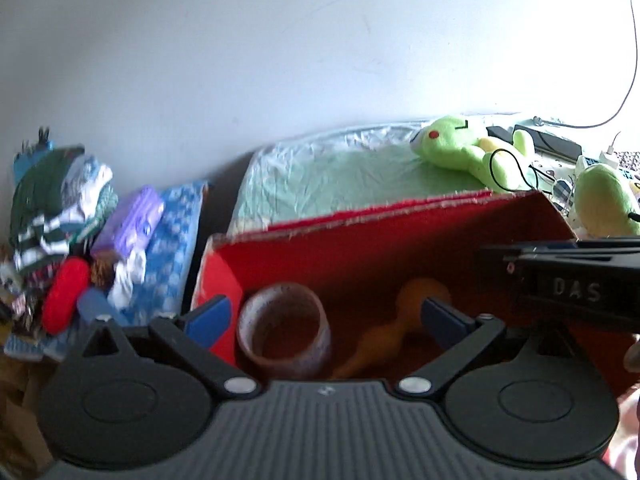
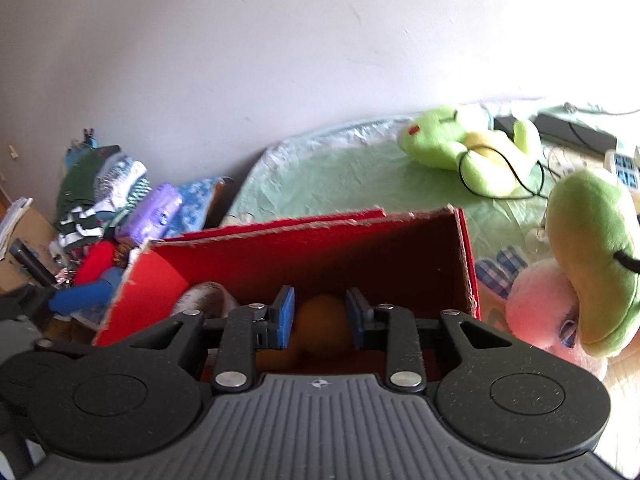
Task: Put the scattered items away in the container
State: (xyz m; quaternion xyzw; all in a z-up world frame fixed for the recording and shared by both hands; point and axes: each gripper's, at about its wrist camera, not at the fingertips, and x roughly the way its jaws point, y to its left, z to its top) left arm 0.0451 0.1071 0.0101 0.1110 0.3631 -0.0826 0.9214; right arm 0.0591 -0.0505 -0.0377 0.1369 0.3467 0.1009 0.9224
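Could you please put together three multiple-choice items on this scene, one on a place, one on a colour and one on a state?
1. Where is the cup?
A. On the green sheet
B. Inside the box
C. On the clothes pile

2. What colour are the box's inner walls?
A. Red
B. Blue
C. White

3. How do the left gripper's fingers stand?
A. Shut on the cup
B. Shut on a plush toy
C. Spread wide, holding nothing

Answers: 1 B, the cup lies within the box walls beside an orange toy. 2 A, the cardboard shows red inside. 3 C, both blue fingers stand far apart, clear of the cup.
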